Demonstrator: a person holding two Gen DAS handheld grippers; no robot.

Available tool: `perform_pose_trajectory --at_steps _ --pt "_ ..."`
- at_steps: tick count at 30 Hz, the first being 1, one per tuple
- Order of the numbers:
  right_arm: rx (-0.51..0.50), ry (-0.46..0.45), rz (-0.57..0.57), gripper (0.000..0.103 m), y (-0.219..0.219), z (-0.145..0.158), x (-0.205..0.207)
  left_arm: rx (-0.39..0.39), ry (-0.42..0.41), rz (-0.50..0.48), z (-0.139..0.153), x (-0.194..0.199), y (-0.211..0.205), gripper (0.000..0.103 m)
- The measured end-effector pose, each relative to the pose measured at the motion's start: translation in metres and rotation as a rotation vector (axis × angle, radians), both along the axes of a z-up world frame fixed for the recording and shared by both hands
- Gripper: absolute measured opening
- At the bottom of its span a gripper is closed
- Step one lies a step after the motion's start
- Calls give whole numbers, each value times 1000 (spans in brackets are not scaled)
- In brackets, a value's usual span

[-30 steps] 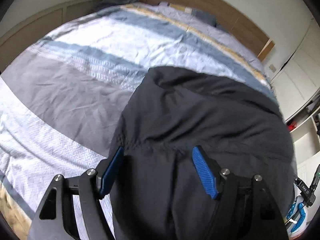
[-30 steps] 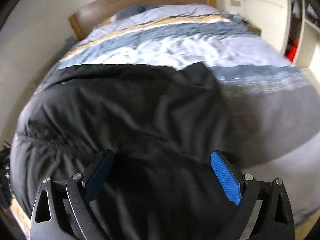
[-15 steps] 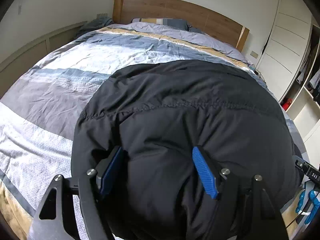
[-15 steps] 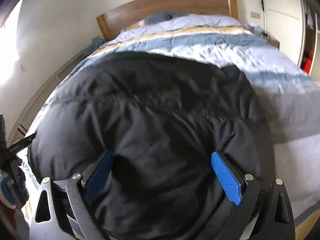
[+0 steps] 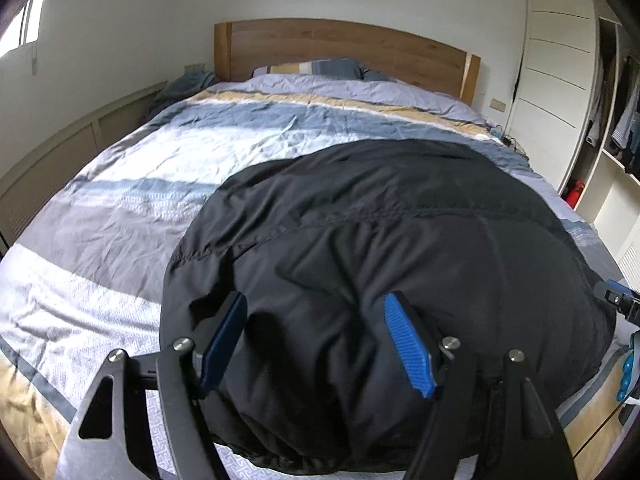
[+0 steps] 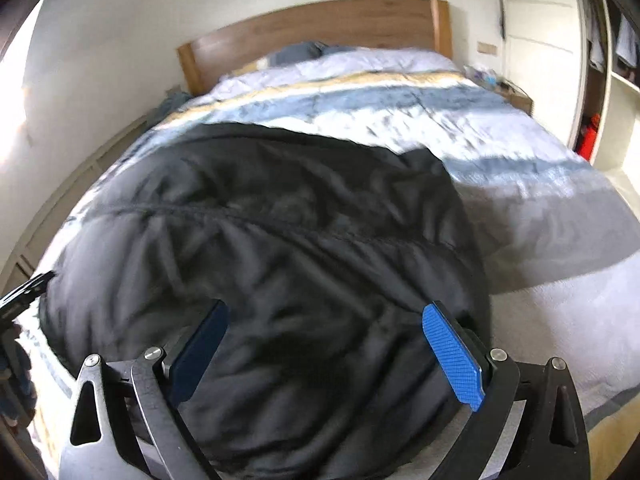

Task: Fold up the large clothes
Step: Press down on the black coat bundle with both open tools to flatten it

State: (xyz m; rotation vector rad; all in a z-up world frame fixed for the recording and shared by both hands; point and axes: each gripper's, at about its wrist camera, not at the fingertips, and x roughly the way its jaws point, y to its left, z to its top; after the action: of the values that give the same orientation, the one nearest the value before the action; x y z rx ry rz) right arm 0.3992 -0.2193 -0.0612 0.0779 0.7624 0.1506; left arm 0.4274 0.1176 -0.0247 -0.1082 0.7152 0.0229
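Left gripper (image 5: pixel 316 338) and right gripper (image 6: pixel 326 350) both gape wide, holding nothing, over a black padded jacket (image 5: pixel 380 248) (no readable label) spread on the striped bed (image 5: pixel 160 168).

a wide bed fills the room, covered by a striped duvet (image 5: pixel 168 168) in bands of grey, white, blue and a thin tan stripe near the top. a wooden headboard (image 5: pixel 344 46) stands against the pale wall, and a striped pillow (image 5: pixel 308 68) lies just below it, beside a darker one. a low panelled ledge (image 5: pixel 76 140) runs along one side — crumpled blue-grey cloth (image 5: pixel 180 88) sits at its far end. on the other side stands a white wardrobe (image 5: pixel 556 80), next to open shelves (image 5: pixel 620 128) with hanging clothes and a red object (image 5: pixel 576 196) on the floor.
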Motion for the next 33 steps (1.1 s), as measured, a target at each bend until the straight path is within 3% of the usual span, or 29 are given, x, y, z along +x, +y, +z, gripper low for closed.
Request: perform_pose_trajectory --at_steps 5,11,22,33 --pt "8 -24 98 97 35 5 -5 20 -3 -23 3 0 -15 70" --pt "-9 7 135 99 52 -14 -3 33 25 -23 -10 2 -21 70" --pt "-3 32 61 102 18 -31 -6 42 36 -14 -21 4 -24 71" --pt "0 53 -1 102 -13 -35 -16 45 77 -5 -26 8 -22 77"
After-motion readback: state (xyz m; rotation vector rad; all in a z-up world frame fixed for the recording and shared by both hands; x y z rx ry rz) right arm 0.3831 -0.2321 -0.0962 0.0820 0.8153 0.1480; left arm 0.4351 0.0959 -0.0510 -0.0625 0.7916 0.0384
